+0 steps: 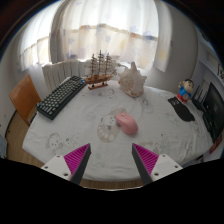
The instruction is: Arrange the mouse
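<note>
The tongs (111, 160) are wide open and hold nothing; the pink mouse (126, 122) just ahead could slide away if nudged.

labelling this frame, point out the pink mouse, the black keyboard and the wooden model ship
pink computer mouse (126, 122), gripper view, middle of its back
black keyboard (62, 96), gripper view, centre of the keys
wooden model sailing ship (97, 72), gripper view, on the masts
</note>
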Demonstrator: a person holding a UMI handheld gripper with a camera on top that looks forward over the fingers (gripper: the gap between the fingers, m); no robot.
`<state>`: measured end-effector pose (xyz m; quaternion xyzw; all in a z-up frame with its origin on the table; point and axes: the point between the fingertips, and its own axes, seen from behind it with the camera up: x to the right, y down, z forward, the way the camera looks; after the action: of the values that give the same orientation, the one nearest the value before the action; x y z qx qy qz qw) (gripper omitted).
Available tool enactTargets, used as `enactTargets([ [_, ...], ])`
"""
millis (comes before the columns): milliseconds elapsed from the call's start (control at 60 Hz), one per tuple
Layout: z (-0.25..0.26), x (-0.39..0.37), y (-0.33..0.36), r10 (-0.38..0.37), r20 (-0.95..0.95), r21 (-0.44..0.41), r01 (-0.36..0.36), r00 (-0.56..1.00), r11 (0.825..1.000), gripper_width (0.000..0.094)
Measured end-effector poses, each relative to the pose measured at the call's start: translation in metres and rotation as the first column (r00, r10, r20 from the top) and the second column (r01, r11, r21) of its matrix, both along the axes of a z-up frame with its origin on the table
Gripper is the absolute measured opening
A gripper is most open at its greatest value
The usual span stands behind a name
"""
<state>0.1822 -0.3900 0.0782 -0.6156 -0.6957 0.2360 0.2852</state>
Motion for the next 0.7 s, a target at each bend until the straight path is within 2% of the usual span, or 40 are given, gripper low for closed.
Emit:
enactTargets([
  [167, -0.013, -0.007, 0.031, -0.059, -0.007, -0.023, 0.059, 0.998, 0.998, 0.0851],
  [583, -0.059, -0.066, 0.056, -0.090, -0.116, -0.075, 0.081, 0.989, 0.994, 0.0856],
  [700, -0.070, -0.087, 0.059, -0.075, -0.135, -0.087, 0.064, 0.988, 0.994, 0.0854],
])
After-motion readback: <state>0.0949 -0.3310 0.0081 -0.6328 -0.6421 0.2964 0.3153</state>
